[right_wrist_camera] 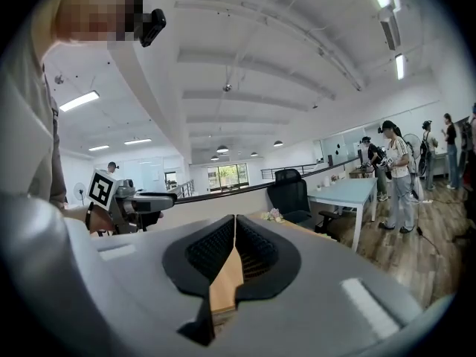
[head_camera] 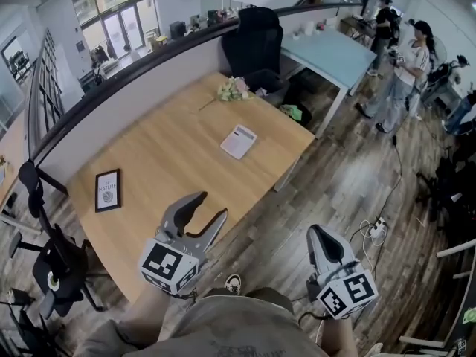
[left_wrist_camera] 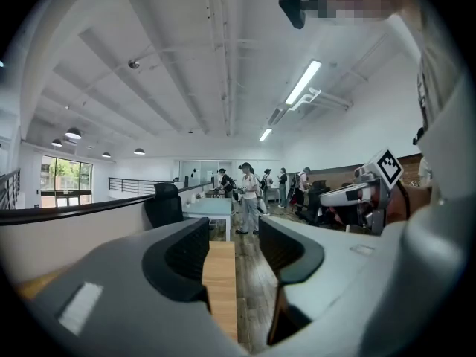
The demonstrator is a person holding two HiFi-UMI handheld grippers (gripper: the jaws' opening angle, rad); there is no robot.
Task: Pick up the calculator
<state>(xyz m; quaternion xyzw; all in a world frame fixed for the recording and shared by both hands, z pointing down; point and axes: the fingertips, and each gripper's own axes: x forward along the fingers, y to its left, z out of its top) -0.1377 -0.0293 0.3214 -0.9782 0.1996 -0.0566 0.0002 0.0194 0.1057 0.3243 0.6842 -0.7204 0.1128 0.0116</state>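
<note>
Floor [head_camera: 327,192]: We look steeply down on dark wood planks that run to the right of the desks and along their near side.
Wooden table [head_camera: 163,155]: We see a pale tabletop filling the middle of the head view, backed on its far side by a low curved partition.
Blue table [head_camera: 335,54]: It stands far right, beyond the wooden one.
Office chair [head_camera: 254,39]: Black and high-backed, it is parked between the two tables at the far end.
Bystanders [head_camera: 401,80]: We make out several people standing on the floor at the far right.
Left gripper [head_camera: 212,205]: It hovers over the near edge of the wooden table. In its own view [left_wrist_camera: 233,233] we find the jaws spread wide, with only tabletop and floor between them.
Right gripper [head_camera: 315,233]: It hangs over the floor to the right of the table's near corner. In its own view [right_wrist_camera: 235,222] we see the jaws pressed together, tips meeting and pinching nothing.
Framed picture [head_camera: 108,190]: It lies flat near the table's left edge, to the left of the left gripper.
Calculator [head_camera: 239,141]: White and slightly askew, it lies flat on the right part of the wooden table, well apart from both grippers and farther away than either.
Flowers [head_camera: 234,89]: We spot a small bunch at the table's far edge.
</note>
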